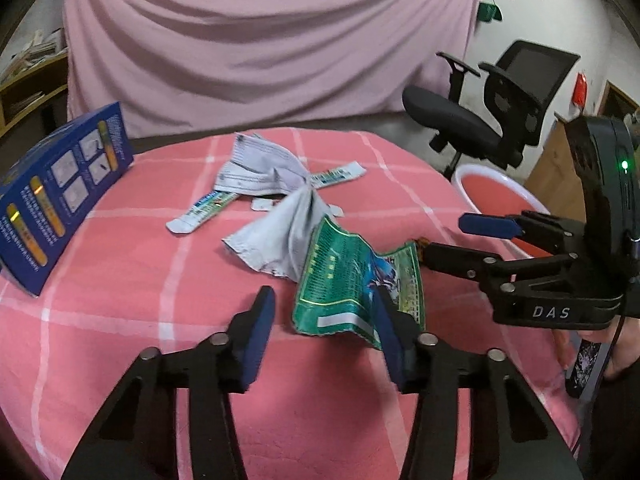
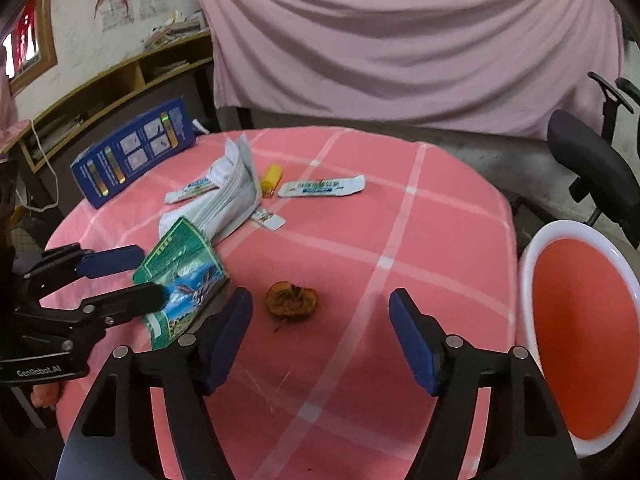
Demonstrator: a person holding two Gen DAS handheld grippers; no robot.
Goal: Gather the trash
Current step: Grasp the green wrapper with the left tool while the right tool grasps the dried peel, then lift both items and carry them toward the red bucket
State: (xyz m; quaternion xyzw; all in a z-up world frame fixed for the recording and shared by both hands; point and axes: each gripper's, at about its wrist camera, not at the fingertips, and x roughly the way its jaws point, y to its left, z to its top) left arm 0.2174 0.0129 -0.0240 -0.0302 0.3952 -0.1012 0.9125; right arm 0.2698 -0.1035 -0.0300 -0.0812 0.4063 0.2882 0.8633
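A green crumpled wrapper (image 1: 352,284) lies on the pink checked tablecloth (image 1: 120,320), just ahead of my open left gripper (image 1: 320,332); it also shows in the right wrist view (image 2: 182,276). Behind it lies grey crumpled paper (image 1: 280,240) and flattened white-blue cartons (image 1: 204,210). A brown dried peel (image 2: 292,300) lies just ahead of my open right gripper (image 2: 320,336). A yellow lighter (image 2: 272,178) and a carton (image 2: 322,187) lie farther back. The right gripper shows in the left wrist view (image 1: 448,240), open, by the wrapper's right edge.
A blue box (image 1: 60,196) stands at the table's left. A white basin with a red inside (image 2: 580,332) sits off the table's right edge. A black office chair (image 1: 492,108) stands behind it. A pink cloth (image 1: 260,40) hangs at the back.
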